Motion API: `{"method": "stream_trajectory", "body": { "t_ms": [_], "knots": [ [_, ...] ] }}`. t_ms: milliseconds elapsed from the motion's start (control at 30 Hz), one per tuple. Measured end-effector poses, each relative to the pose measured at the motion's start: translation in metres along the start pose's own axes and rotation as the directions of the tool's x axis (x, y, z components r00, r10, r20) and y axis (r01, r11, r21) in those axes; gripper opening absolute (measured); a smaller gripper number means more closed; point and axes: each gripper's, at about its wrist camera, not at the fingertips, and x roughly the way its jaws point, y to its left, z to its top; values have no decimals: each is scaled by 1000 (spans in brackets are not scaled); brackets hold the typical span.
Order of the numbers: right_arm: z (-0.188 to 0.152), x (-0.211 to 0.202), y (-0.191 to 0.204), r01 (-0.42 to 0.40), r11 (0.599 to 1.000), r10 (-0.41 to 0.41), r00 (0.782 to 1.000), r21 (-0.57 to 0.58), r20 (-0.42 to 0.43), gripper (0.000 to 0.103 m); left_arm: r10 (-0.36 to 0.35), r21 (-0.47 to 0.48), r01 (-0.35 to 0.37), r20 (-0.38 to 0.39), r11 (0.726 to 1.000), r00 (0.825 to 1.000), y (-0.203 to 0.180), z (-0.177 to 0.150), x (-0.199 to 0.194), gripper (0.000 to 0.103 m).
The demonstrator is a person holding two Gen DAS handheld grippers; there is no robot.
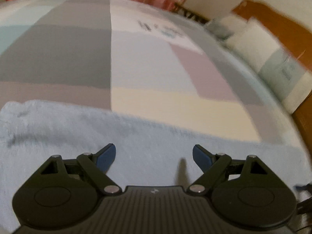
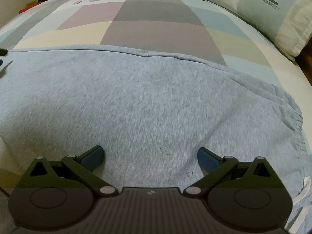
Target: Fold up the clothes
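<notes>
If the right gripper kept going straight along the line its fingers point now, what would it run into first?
Most likely the grey-blue garment spread flat on the bed. The right gripper is open with nothing between its fingers, tilted down at the cloth; how far off it is cannot be told.

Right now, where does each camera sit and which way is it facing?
Left wrist: on the left gripper, angled down over the light blue garment toward the patchwork bedspread; its open blue-padded fingers show.
Right wrist: on the right gripper, angled down over the same garment, toward the pillow; its open fingers show.
Shared: garment, bedspread, pillow.
</notes>
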Motion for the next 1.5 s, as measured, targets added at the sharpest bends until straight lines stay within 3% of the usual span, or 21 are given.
{"method": "stream_trajectory", "body": {
  "t_ms": [167, 267, 367, 500, 600, 667, 767, 867, 1000, 1133, 1233, 1333, 1500],
  "knots": [
    [6, 2, 1, 21, 999, -20, 1000, 24, -24, 103, 132, 25, -132, -2, 991, 991, 36, 15, -11, 86],
    [7, 3, 3, 32, 999, -31, 999, 35, -34, 103, 148, 16, -148, -1, 989, 989, 47, 19, -14, 86],
    [8, 3, 4, 42, 998, -40, 998, 48, -38, 103, 169, 39, -169, 1, 985, 986, 33, 15, -21, 86],
    [11, 4, 4, 45, 998, -42, 997, 47, -57, 103, 134, 154, -138, 35, 978, 990, -1, -11, -37, 87],
    [15, 6, 3, 41, 998, -38, 996, 43, -77, 103, 168, 211, -162, -11, 964, 986, -7, -35, -36, 87],
    [15, 7, 3, 40, 998, -37, 997, 40, -73, 103, 248, 160, -241, -26, 957, 968, 8, -44, -38, 87],
    [12, 6, 3, 41, 998, -39, 998, 41, -55, 103, 280, 76, -279, -3, 957, 960, 16, -53, -61, 86],
    [7, 4, 3, 43, 998, -42, 999, 45, -19, 103, 316, 143, -314, 9, 939, 949, -17, -66, -80, 86],
    [-1, 1, 2, 33, 999, -35, 999, 38, 37, 103, 320, 233, -314, 14, 920, 947, -81, -89, -91, 87],
    [-2, -21, -16, -119, 992, 121, 992, -39, 28, 103, 314, 289, -308, 23, 907, 949, -150, -115, -95, 88],
    [-17, -57, -41, -157, 979, 166, 984, -127, 65, 103, 261, 367, -241, -4, 898, 965, -201, -134, -88, 88],
    [-31, -79, -76, -285, 954, 285, 958, -97, -15, 103, 223, 427, -189, -32, 885, 974, -250, -149, -69, 88],
    [-70, -75, -84, -529, 846, 531, 831, 58, -167, 103, 177, 452, -121, -84, 884, 981, -301, -157, -35, 88]
  ]
}}
